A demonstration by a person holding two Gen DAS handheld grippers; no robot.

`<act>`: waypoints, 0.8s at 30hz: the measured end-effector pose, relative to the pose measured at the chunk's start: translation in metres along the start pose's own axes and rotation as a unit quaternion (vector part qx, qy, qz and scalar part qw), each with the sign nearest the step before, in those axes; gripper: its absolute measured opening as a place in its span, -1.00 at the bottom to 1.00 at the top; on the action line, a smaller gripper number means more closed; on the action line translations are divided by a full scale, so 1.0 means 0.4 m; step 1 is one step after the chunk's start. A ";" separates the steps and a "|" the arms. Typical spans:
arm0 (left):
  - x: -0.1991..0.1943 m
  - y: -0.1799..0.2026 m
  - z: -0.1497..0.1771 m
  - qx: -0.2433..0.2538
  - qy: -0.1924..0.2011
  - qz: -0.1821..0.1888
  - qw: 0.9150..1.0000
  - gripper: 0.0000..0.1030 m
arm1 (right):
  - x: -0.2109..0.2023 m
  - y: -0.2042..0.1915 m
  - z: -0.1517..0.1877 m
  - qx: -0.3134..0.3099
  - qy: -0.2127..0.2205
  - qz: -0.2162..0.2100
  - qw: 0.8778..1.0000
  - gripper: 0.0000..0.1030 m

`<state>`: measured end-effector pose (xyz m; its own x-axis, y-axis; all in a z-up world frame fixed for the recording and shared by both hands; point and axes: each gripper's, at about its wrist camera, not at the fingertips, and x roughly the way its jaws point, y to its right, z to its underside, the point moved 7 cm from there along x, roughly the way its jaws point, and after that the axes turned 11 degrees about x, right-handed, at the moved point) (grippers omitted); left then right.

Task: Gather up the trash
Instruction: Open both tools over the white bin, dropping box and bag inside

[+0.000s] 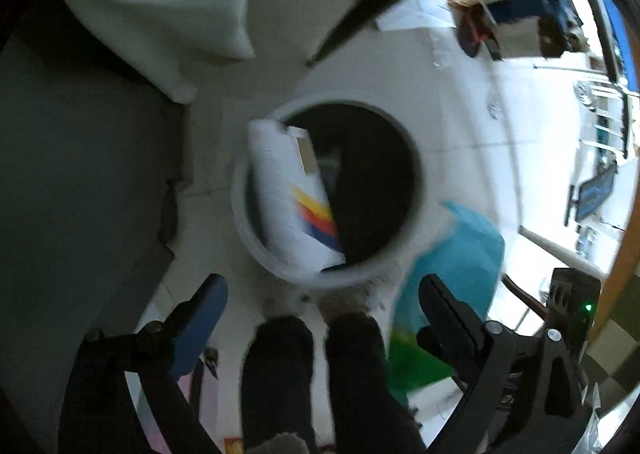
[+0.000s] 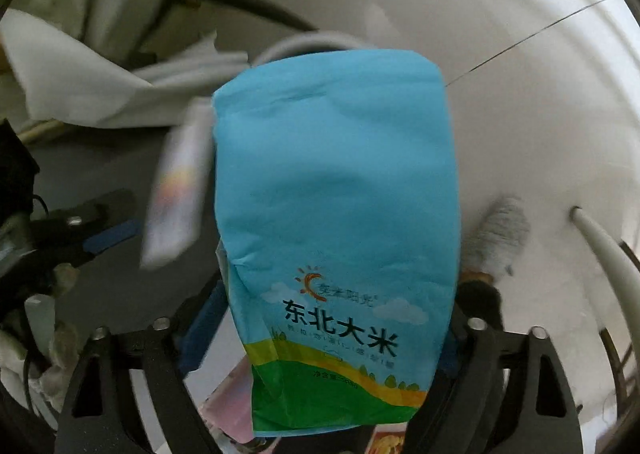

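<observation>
A: Where's the trash?
B: White bin [image 1: 332, 190] on the floor holds 1 white bag [image 1: 292, 194]. The blue rice bag [image 2: 336, 238] hangs beside its rim.
A: Grippers?
B: Right gripper [image 2: 328, 318] clamps the rice bag; left gripper [image 1: 320, 294] gapes empty.

Soft printed bag, hard plastic around it

In your right gripper [image 2: 332, 338] the blue rice bag [image 2: 336, 190] looks like smooth, matt printed film, lightly creased, pressed between black plastic fingers [image 2: 472, 370] with blue rubbery pads and bright metal screws. Below your left gripper [image 1: 320, 314], the round bin [image 1: 328, 190] has a smooth pale plastic rim, and the white bag [image 1: 288, 194] inside looks like smooth paper or film. The floor [image 2: 520, 114] is glossy pale tile; the white cloth [image 2: 80, 86] is matt fabric.
</observation>
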<state>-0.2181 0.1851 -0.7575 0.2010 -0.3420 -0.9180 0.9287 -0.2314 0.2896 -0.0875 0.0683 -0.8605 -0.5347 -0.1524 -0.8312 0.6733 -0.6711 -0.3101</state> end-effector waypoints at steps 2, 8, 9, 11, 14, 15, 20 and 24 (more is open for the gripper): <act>-0.007 -0.032 0.005 -0.001 0.016 -0.030 0.999 0.90 | 0.034 0.012 -0.033 -0.001 0.003 0.009 1.000 1.00; -0.059 -0.099 0.059 0.024 0.071 -0.169 0.983 0.90 | 0.029 -0.007 -0.054 -0.014 0.056 0.078 0.995 1.00; -0.071 -0.095 0.074 0.026 0.072 -0.178 0.981 0.90 | 0.018 -0.012 -0.047 -0.021 0.067 0.100 0.993 1.00; -0.079 -0.083 0.095 0.028 0.064 -0.175 0.982 0.90 | -0.007 -0.039 -0.027 -0.036 0.089 0.140 0.985 1.00; -0.083 -0.080 0.124 0.030 0.055 -0.176 0.982 0.90 | -0.040 -0.060 -0.010 -0.051 0.111 0.175 0.977 1.00; -0.094 -0.071 0.136 0.031 0.052 -0.176 0.982 0.90 | -0.050 -0.070 0.000 -0.054 0.117 0.183 0.975 1.00; -0.143 -0.033 0.174 0.032 0.059 -0.174 0.982 0.90 | -0.127 -0.075 0.046 -0.055 0.141 0.194 0.969 1.00; -0.180 -0.004 0.198 0.036 0.068 -0.170 0.982 0.90 | -0.212 -0.098 0.094 -0.055 0.155 0.193 0.967 1.00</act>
<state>-0.2587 0.1379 -0.6703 -0.0726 -0.1096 -0.9913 0.9258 -0.3772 -0.0261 -0.0879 0.0802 -0.7606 -0.0663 -0.1403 -0.9879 0.8514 -0.5243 0.0173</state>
